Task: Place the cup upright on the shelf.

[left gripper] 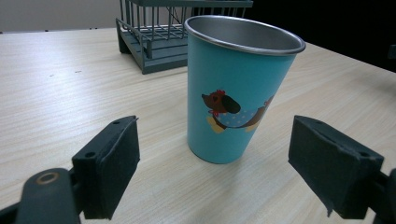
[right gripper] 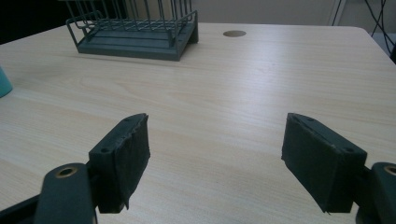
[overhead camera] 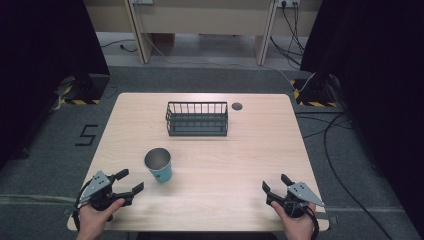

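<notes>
We line up left claw (overhead camera: pixel 126 182), jaws wide, empty, on blue cup (overhead camera: pixel 159 164) upright on desk (overhead camera: pixel 240 165) near rack (overhead camera: pixel 197 119). Right claw (overhead camera: pixel 275 186) wide, idle. Next: advance, close around cup.

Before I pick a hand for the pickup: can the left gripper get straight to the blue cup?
Probably yes. The left gripper has its jaws open and aimed at the blue cup, which stands upright with only bare table between them.
</notes>
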Demonstrator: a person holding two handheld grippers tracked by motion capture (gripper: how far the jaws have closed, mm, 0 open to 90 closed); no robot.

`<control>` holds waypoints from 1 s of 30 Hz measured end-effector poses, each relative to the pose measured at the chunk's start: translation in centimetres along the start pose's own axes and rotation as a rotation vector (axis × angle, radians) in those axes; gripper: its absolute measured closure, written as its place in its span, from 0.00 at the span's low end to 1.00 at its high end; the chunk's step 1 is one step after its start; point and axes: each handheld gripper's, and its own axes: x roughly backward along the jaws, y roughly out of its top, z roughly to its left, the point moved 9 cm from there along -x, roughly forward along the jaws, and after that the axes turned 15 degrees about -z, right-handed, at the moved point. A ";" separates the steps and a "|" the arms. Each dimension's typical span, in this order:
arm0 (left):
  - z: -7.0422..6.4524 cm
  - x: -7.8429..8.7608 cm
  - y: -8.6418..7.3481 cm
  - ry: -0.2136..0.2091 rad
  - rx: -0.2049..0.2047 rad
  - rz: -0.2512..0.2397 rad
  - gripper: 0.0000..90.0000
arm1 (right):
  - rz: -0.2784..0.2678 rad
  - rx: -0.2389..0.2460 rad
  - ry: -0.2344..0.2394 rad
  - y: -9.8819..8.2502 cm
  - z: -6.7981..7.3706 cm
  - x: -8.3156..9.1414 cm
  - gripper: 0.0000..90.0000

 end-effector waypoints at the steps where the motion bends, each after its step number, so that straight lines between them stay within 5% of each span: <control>1: 0.0 0.0 0.0 0.001 -0.004 0.001 0.18 | -0.003 0.004 0.001 0.0 -0.1 0.0 0.26; 17: -1.0 -2.2 -0.4 -0.045 0.005 0.049 0.16 | -0.010 -0.011 0.008 0.5 -0.1 0.0 0.27; 30: -1.4 -5.6 0.1 -0.061 -0.043 0.046 0.16 | -0.006 -0.010 0.018 0.6 0.0 -0.1 0.27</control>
